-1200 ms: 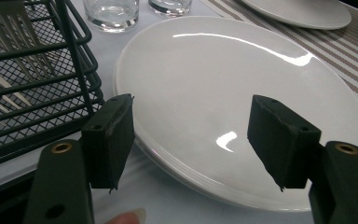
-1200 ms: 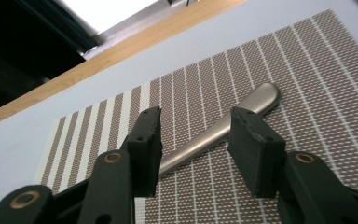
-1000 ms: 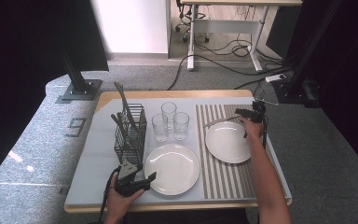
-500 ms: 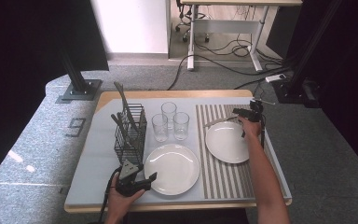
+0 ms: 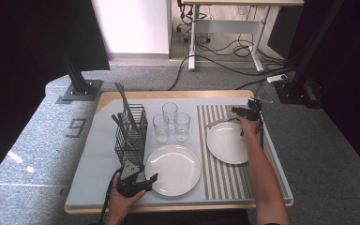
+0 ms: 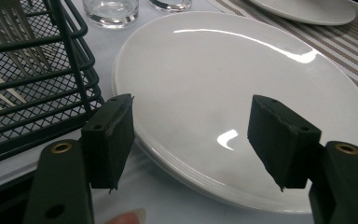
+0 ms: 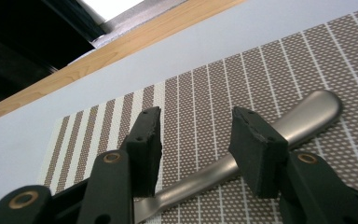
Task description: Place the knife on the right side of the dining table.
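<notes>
our right tongs (image 7: 196, 140) stand open over a metal utensil handle (image 7: 307, 114) that lies flat on the striped placemat (image 7: 205, 88), at the far right of the counter (image 5: 98, 187); the jaws straddle the handle without clamping it. just beside it sits a white plate (image 5: 228, 143) on the same mat. our left tongs (image 6: 191, 140) are open too, hovering at the near rim of the other white plate (image 6: 223, 79), which rests beside the wire cutlery basket (image 6: 32, 84) and in front of three glasses (image 5: 170, 123).
</notes>
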Motion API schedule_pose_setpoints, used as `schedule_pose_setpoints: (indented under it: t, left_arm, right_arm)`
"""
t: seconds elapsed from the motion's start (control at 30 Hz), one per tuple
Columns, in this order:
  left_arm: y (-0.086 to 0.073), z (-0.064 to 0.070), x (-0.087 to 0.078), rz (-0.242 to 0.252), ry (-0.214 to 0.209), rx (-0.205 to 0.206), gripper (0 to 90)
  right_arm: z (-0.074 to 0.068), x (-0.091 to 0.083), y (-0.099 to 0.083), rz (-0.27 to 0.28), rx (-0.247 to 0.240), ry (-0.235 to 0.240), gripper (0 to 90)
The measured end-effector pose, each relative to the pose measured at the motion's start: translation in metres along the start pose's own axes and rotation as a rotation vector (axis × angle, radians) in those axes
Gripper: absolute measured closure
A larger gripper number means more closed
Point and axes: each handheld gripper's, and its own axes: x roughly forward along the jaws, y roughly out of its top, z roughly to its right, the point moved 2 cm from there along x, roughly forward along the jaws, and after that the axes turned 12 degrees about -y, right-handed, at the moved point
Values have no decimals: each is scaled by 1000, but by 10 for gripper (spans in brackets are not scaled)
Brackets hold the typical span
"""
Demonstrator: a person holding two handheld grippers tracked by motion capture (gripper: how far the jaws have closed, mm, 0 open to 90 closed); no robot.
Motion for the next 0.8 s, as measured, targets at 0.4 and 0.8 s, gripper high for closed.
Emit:
schedule_pose_setpoints:
  t: [0.4, 0.8]
  left_arm:
    - [1, 0, -2, 4, 4, 0, 318]
    - [2, 1, -4, 10, 5, 1, 318]
  right_arm:
    - [-9, 9, -1, -18, -17, -26, 532]
    - [-1, 4, 0, -49, 6, -34, 534]
